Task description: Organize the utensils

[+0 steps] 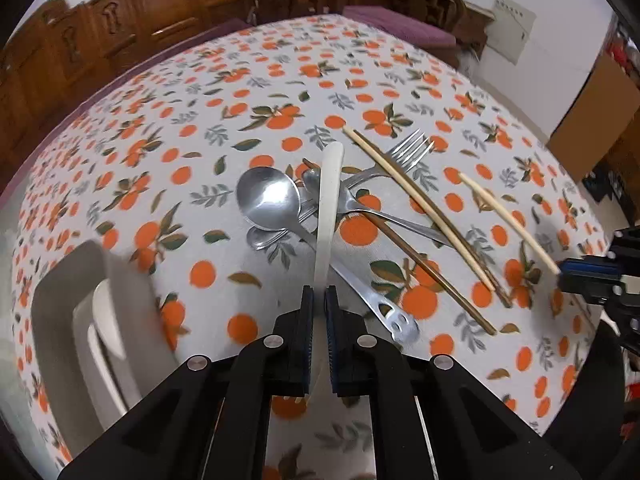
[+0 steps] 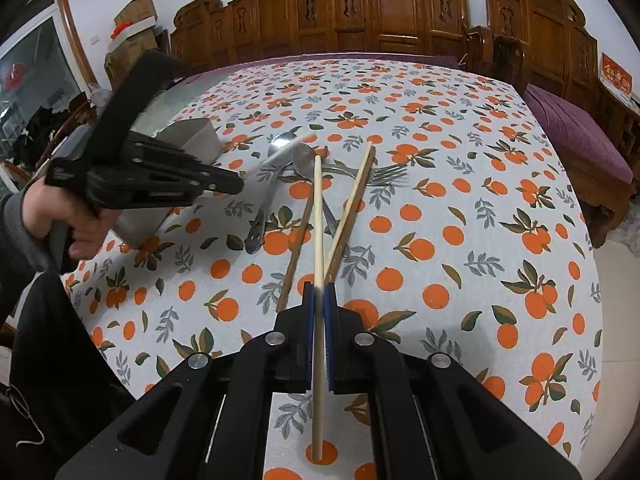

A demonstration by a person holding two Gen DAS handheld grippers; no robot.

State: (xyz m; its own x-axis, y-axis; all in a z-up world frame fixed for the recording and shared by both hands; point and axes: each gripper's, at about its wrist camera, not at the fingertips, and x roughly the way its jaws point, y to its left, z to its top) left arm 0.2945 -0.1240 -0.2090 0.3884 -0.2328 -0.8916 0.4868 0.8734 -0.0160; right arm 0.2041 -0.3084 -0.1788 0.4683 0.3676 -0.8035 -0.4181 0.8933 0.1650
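My left gripper (image 1: 319,292) is shut on one end of a long white utensil (image 1: 329,200), which reaches out over a pile of cutlery. In the pile lie a large metal spoon (image 1: 268,196), a fork (image 1: 408,148), a pale chopstick (image 1: 416,204) and a brown chopstick (image 1: 432,272). My right gripper (image 2: 319,286) is shut on another pale chopstick (image 2: 318,220), which points toward the pile. The right wrist view shows the left gripper (image 2: 240,184) with the white utensil (image 2: 288,147) sticking out of it. The right gripper (image 1: 560,274) shows at the right edge of the left wrist view.
A pale rectangular holder (image 1: 60,304) with white pieces inside stands to the left of the pile, also visible as the holder (image 2: 196,136) behind the left gripper. An orange-print tablecloth (image 2: 460,208) covers the table. Carved wooden chairs (image 2: 400,8) line the far side.
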